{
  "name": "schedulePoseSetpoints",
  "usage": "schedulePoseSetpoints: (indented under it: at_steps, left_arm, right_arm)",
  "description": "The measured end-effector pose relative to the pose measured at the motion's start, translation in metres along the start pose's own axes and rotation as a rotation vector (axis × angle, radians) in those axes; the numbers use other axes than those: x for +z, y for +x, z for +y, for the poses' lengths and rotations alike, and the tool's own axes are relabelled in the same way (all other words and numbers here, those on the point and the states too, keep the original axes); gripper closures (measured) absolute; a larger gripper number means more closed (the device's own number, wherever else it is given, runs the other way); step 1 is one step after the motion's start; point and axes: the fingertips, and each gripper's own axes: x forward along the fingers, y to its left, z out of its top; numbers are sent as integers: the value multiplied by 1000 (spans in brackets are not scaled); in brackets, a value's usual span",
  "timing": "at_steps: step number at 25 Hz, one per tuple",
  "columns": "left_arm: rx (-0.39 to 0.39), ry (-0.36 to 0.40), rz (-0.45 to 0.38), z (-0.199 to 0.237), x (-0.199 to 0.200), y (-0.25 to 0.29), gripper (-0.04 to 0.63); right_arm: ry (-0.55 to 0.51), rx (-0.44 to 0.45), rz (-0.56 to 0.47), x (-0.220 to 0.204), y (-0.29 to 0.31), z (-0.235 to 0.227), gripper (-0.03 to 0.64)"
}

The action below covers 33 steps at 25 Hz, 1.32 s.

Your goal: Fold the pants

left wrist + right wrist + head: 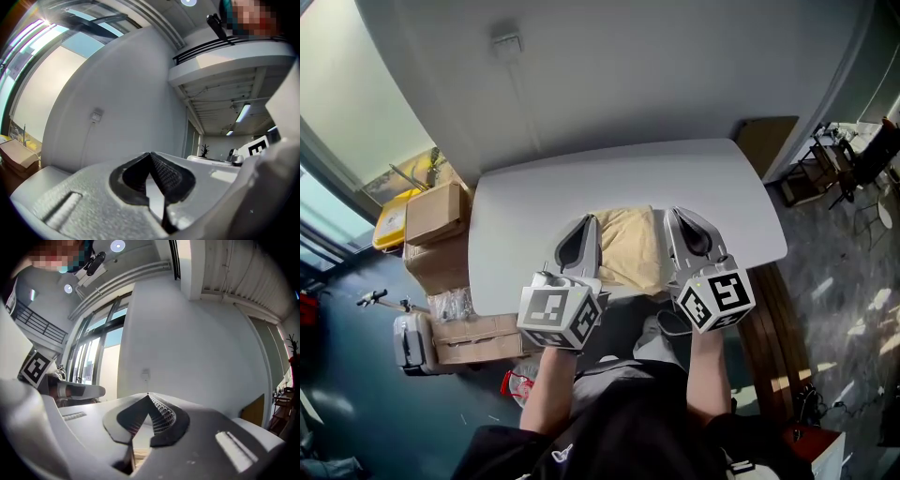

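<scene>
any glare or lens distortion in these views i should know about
Head view: a wide-angle bend curves the table edges; sun patches lie on the floor at right; the pants are evenly lit. Left gripper view: fisheye, dark corners, coloured flare by the upper-left window. Right gripper view: fisheye too, with the windows bright and washed out.

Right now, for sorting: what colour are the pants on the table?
The pants are pale yellow; head view.

A white table [516, 216] stands against a grey wall [628, 75], cardboard boxes [436, 214] and windows [110, 362] at its left.
</scene>
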Motion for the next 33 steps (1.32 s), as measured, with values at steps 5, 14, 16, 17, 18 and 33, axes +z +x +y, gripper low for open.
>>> schedulePoseSetpoints:
  at_steps: [5,14,16,17,18,33]
  left_arm:
    - [8,-5,8,-5,-5,-2,592]
    - [20,-22,18,-6,-15,-8,592]
    - [21,-27,20,-8,-18,-9,592]
    - [18,-30,23,-8,-18,-9,592]
    - [15,-33,25,-9,-19,-9,592]
    - [6,-69,43,-9,-35,-13,592]
  right_arm:
    - [-27,49,-21,4,-4,15,614]
    - [-29,46,7,-6,-10,14,613]
    - [-33,46,11,-7,-13,13,612]
    - [-34,46,12,-7,-14,13,614]
    - [-35,44,11,-6,-14,12,612]
    - [-59,25,29,-9,-24,10,612]
